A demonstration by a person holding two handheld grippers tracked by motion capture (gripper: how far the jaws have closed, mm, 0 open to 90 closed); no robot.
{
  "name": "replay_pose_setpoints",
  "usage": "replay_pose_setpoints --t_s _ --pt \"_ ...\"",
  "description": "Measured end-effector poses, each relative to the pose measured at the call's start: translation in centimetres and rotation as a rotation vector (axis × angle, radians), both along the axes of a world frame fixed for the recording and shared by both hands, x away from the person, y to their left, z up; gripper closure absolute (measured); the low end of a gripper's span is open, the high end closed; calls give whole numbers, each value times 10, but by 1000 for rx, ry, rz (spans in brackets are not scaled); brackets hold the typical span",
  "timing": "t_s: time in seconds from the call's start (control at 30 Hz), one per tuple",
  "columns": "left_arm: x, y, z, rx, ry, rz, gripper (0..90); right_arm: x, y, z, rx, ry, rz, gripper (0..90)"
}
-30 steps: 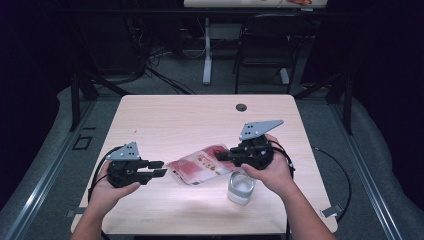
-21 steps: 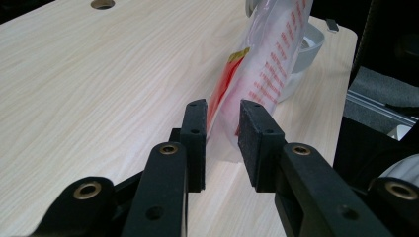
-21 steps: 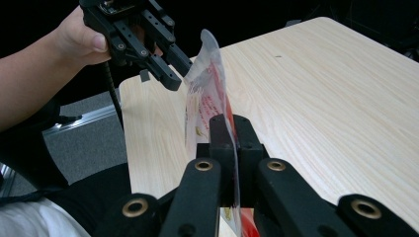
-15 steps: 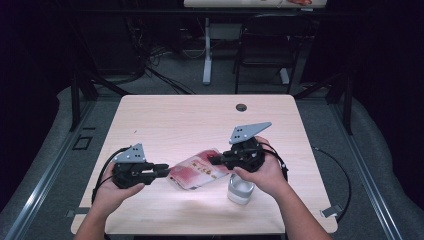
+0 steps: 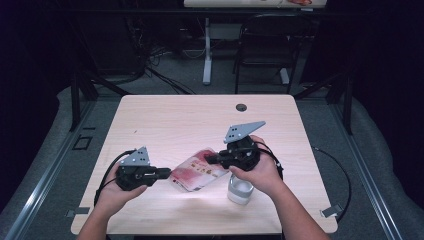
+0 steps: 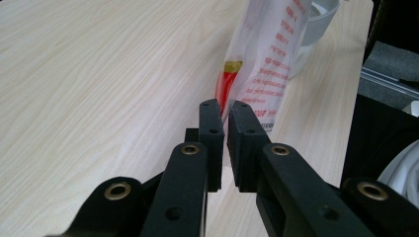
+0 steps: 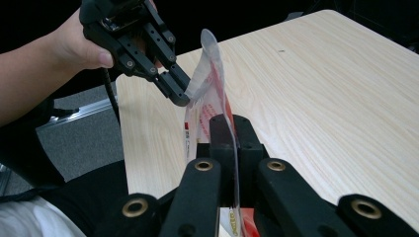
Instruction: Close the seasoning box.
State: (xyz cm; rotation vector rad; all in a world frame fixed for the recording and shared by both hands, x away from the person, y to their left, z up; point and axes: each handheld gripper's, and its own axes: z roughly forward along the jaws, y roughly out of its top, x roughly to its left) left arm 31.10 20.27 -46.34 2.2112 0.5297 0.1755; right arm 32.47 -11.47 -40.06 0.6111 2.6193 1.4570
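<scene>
A clear plastic pouch (image 5: 197,172) with red print hangs stretched between my two grippers above the table's front half. My right gripper (image 5: 210,160) is shut on its right end; in the right gripper view the film (image 7: 207,84) runs up from between that gripper's jaws (image 7: 230,128). My left gripper (image 5: 167,173) has just been closing and its pads now pinch the pouch's left edge (image 6: 267,64), with only a thin gap between the jaws (image 6: 223,111). The right gripper view shows the left gripper (image 7: 180,94) clamped on the pouch's far corner.
A small white cup (image 5: 240,190) stands on the table under the right hand, also seen as the cup (image 6: 321,19) behind the pouch. The light wooden table (image 5: 175,125) has a dark cable hole (image 5: 241,107) near its far edge. Chairs and cables lie on the floor beyond.
The left gripper has moved right to the pouch's left edge and its jaws have closed on it. The right gripper has shifted slightly left, still holding the pouch.
</scene>
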Motion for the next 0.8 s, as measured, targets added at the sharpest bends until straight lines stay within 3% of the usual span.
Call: replay_pose_setpoints --t_s 0.8 --pt "5 4 -19 15 18 64 844 2 24 -4 -38 -33 -1 899"
